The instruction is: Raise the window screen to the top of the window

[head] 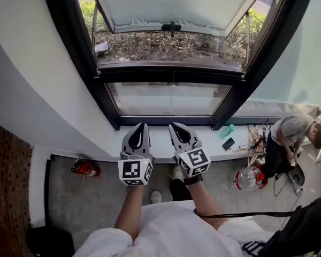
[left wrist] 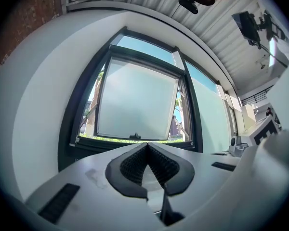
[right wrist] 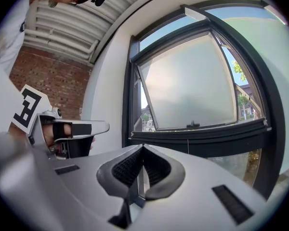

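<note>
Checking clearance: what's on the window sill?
On the window sill: a dark phone and a teal object, right end. The left gripper and right gripper cover part of its middle.

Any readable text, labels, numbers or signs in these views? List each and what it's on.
No readable words, brands or numbers in any view.
Left marker cube and right marker cube: black-and-white square marker patterns only, no words.
Red canister on the floor: any label is too small to read.
</note>
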The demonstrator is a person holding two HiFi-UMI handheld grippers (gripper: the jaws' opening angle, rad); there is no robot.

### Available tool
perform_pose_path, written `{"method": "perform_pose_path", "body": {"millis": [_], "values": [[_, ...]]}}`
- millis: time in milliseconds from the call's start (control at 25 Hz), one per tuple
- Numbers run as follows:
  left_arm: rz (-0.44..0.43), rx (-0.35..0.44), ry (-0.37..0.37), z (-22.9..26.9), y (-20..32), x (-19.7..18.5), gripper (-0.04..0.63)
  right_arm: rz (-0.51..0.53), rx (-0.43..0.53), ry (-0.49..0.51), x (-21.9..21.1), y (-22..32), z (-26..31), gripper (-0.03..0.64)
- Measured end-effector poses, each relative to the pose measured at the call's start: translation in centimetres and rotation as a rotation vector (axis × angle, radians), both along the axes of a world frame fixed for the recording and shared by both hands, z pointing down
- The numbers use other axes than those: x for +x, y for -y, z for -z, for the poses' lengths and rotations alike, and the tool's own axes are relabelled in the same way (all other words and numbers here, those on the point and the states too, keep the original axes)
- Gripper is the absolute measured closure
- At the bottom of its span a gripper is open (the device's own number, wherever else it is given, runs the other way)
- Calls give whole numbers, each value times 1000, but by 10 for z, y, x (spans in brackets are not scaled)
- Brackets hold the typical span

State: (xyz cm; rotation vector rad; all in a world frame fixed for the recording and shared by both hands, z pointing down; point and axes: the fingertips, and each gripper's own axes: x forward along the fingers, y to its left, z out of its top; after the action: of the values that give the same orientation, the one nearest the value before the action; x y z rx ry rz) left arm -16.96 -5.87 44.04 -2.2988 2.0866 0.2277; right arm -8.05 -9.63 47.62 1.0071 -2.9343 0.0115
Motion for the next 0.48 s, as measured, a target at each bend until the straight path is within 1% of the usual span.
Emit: {"method": "perform_pose_path", "body": {"millis": [80,160,240,360,440,480], "values": [[14,-7,7,-2,29,0,595,13,-5,17,2,26,0,614],[24,-5,29,4,61,2,595,24,8,47,4,56,11,614],[28,14,59,16,93,9,594,34,47,72,8,86,32,614],[37,41,84,33,134,23,594,40,93,106,22,129,58,614],[42,41,107,34,155,31,594,38,93,114,31,154,59,614],[48,34,120,32,164,32,594,36,77,111,35,166,53,614]]}}
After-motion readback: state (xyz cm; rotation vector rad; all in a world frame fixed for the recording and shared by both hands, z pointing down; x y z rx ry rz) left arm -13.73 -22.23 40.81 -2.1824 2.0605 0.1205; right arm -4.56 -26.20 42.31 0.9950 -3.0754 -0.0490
